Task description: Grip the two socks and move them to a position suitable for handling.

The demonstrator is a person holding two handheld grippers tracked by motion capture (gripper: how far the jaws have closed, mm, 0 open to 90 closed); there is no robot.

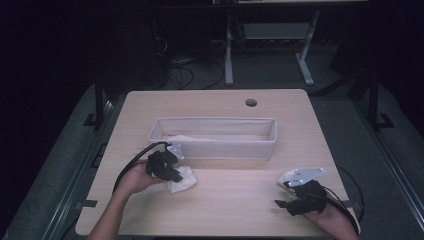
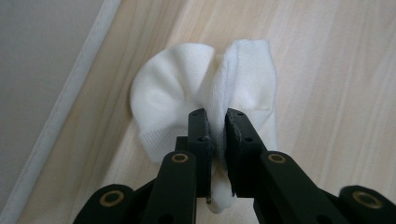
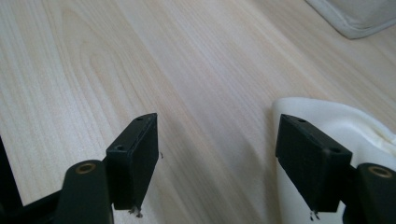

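Observation:
A white sock point(image 2: 173, 88) lies bunched on the wooden table point(image 1: 235, 200), just in front of the fabric bin. My left gripper point(image 2: 217, 119) is shut on a raised fold of it, and the cloth puckers around the jaws. From above, the left gripper point(image 1: 172, 175) sits at the left end of the white sock point(image 1: 186, 181). My right gripper point(image 3: 219, 135) is open wide and low over the table. A cream sock point(image 3: 341, 121) lies under and behind its right jaw, with nothing between the pads. In the high view the right gripper point(image 1: 283, 194) is near the front right corner, beside the cream sock point(image 1: 288, 176).
A long shallow grey fabric bin point(image 1: 215, 149) stands across the middle of the table with pale cloth inside. Its corner point(image 3: 355, 21) shows in the right gripper view. A cable hole point(image 1: 251, 102) is at the far edge. Dark floor and desk legs lie beyond.

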